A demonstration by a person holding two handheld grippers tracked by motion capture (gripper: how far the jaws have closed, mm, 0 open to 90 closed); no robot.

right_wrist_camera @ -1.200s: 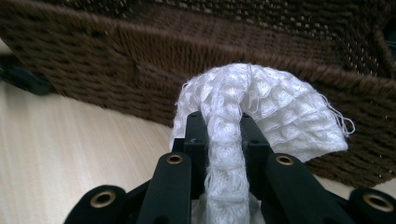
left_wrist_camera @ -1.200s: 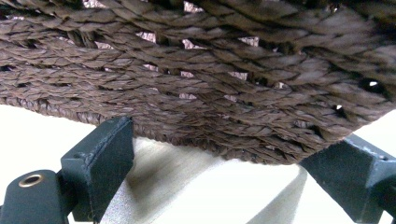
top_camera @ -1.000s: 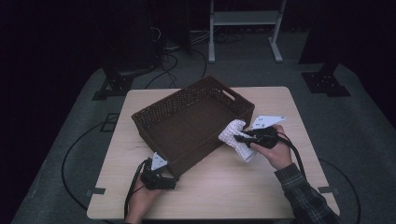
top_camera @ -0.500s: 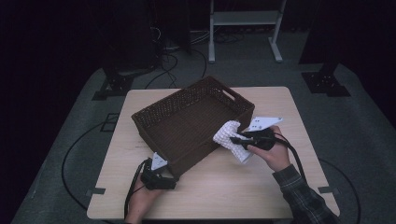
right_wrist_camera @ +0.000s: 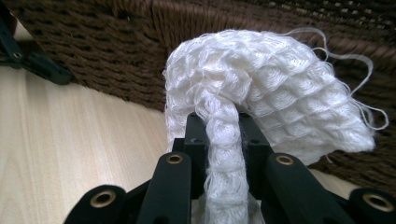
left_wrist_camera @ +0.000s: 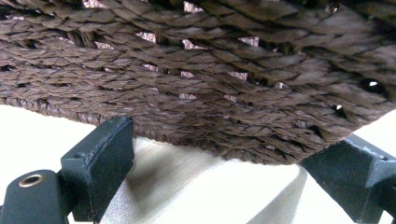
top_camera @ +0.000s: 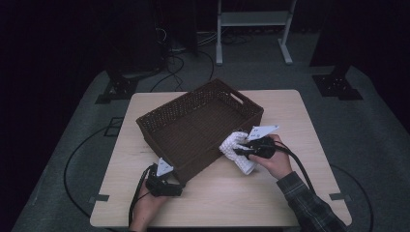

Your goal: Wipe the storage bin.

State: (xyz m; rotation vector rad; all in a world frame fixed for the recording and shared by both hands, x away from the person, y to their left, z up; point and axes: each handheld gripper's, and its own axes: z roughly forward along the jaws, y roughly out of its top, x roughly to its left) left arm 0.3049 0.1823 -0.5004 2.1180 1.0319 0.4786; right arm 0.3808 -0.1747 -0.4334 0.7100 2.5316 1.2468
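A dark brown wicker basket point(top_camera: 200, 126) stands askew in the middle of the table. A white waffle-weave cloth point(top_camera: 235, 149) hangs against the basket's near right wall, just above the tabletop. My right gripper point(top_camera: 241, 151) is shut on it. In the right gripper view the cloth point(right_wrist_camera: 261, 88) bulges over the gripper point(right_wrist_camera: 223, 125), and a rolled strand is pinched between the jaws. My left gripper point(top_camera: 177, 188) rests on the table at the basket's near corner. Its jaws stand wide apart at the base of the basket's woven wall point(left_wrist_camera: 210, 84).
The pale wooden table point(top_camera: 227, 198) has bare room in front of the basket and to its right. A cable trails from each gripper toward the near edge. Beyond the table are a white frame point(top_camera: 251, 29), black stands and floor cables.
My right hand has sunk a little toward the table with the cloth, staying beside the basket's wall. The left gripper and the basket have not moved.
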